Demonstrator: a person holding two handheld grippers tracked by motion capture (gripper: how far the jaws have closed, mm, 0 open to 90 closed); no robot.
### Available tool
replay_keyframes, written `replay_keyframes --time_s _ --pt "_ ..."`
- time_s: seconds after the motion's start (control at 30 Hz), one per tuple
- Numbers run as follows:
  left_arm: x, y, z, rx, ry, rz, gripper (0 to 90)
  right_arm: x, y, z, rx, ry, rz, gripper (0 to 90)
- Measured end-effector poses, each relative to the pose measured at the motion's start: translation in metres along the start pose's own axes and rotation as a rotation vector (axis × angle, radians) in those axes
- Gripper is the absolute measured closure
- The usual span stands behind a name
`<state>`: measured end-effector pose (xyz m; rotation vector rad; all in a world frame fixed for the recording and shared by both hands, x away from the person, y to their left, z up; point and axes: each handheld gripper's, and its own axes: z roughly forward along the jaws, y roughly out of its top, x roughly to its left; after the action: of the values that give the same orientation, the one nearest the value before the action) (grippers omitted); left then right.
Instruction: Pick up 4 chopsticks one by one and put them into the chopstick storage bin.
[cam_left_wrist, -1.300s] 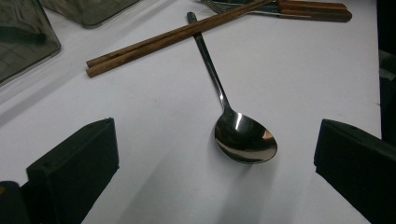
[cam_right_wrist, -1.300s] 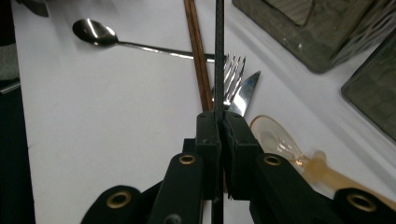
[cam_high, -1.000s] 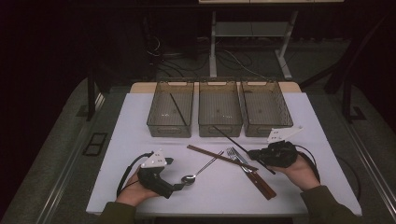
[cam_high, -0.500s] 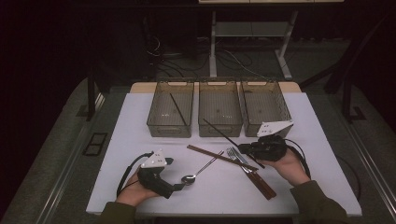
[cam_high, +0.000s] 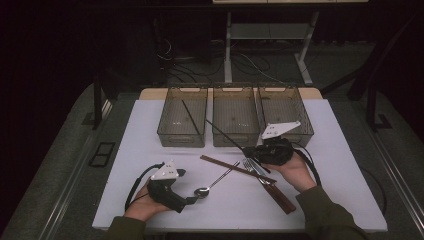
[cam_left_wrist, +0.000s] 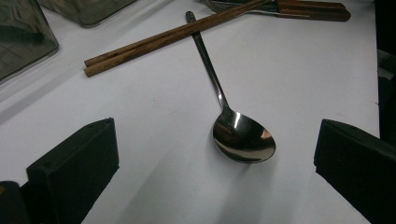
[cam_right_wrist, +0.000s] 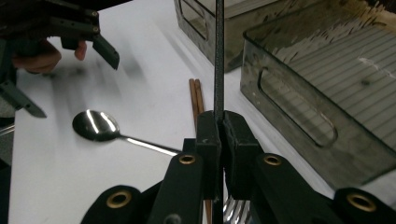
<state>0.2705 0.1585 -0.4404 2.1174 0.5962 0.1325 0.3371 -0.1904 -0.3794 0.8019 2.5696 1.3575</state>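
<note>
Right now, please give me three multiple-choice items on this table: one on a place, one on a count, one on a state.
1. Where does the spoon lie?
A. on the table
B. in a bin
C. in a gripper

2. How many clear bins stand in the row?
A. two
B. three
C. five

3. How is the right hand-held gripper?
A. open wide
B. shut on nothing
C. shut on the black chopstick

Answers: 1 A, the spoon rests on the white top between the open left hand-held gripper jaws. 2 B, three side by side. 3 C, the jaws clamp the stick.
</note>
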Motion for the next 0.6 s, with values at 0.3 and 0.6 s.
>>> replay_keyframes --time_s 0.3,0.6 --pt "0.000 0.000 0.000 -0.002 -0.001 0.002 0.0 -0.001 0.020 0.018 -0.033 -0.013 0.022 85.4" --pt "0.000 0.000 -0.001 -0.003 -0.002 -0.001 0.0 -0.001 0.045 0.042 -0.038 -0.022 0.046 85.4"
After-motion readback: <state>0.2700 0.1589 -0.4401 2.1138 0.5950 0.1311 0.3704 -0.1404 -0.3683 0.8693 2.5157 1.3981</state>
